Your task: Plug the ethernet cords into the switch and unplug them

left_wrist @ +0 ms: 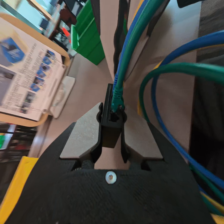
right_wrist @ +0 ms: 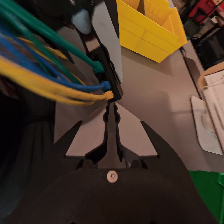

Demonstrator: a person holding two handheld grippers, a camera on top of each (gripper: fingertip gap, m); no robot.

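Two grippers | left gripper (left_wrist: 112, 116) fingers clamp switch (left_wrist: 110, 121) | right gripper (right_wrist: 111, 105) fingers narrow, seemingly empty

Green bin (left_wrist: 88, 40) and yellow bin (right_wrist: 149, 32) on the tabletop (right_wrist: 151, 90); printed sheet (left_wrist: 30, 77) on a wood-rimmed board, white pad (right_wrist: 204, 127) beside it.

Matt black plastic switch (left_wrist: 109, 122); smooth rubbery cords (left_wrist: 122, 67)
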